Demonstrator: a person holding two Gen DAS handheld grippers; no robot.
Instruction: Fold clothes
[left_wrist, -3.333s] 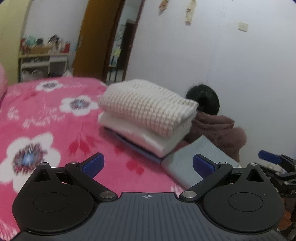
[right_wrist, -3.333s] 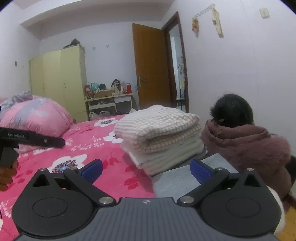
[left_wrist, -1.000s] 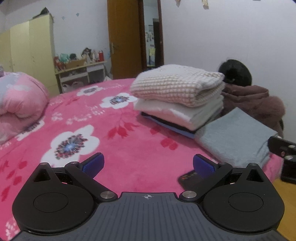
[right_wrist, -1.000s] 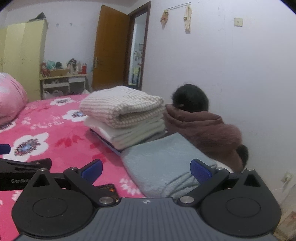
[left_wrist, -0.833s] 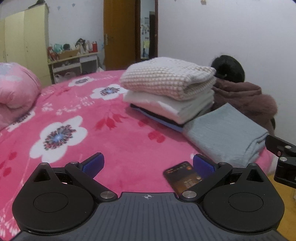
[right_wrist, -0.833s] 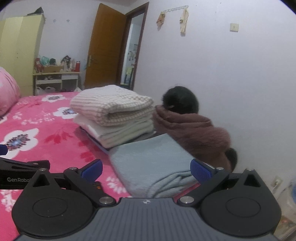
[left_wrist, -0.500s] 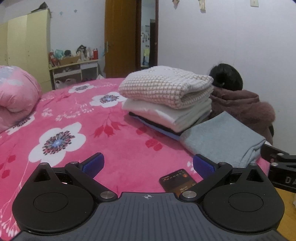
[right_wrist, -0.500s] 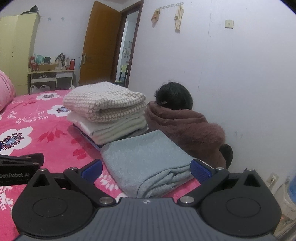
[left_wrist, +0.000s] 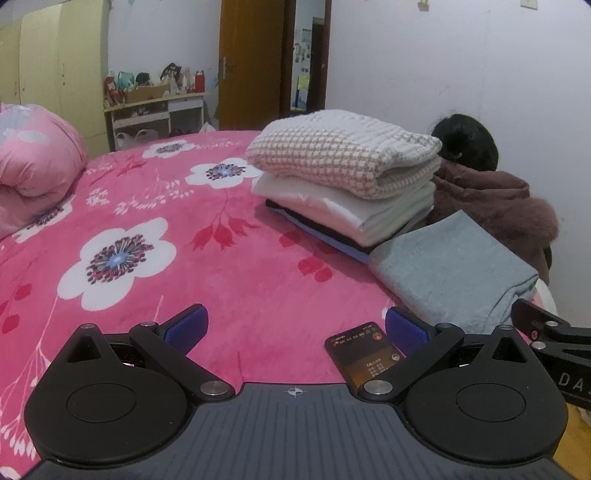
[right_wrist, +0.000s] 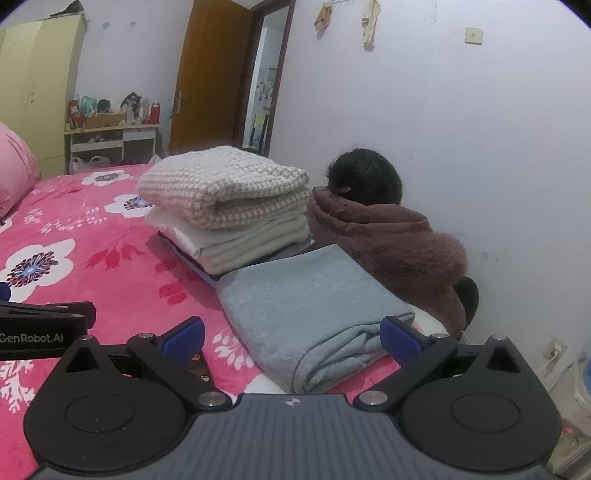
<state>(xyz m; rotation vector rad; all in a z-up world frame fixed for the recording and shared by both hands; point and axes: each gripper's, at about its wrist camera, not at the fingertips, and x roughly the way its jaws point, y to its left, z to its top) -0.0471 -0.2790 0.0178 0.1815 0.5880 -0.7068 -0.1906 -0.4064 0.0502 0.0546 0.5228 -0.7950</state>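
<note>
Pink flowered bedding (left_wrist: 229, 280) carries a stack of folded clothes (left_wrist: 347, 173) near its far edge, with a folded grey garment (right_wrist: 310, 310) just beside it and a phone (left_wrist: 364, 352) lying nearer. Both the left gripper (left_wrist: 295, 326) and the right gripper (right_wrist: 291, 338) hang spread wide, holding nothing.

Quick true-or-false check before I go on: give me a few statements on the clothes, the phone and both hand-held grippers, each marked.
1. The checked knit sweater tops the stack of folded clothes. True.
2. The folded grey garment lies on top of that stack. False: it lies on the pink floral bedspread beside it.
3. The left hand-held gripper is shut on cloth. False: it is open and holds nothing.
4. A phone lies on the bedspread, screen lit. True.
5. The right hand-held gripper is open. True.
</note>
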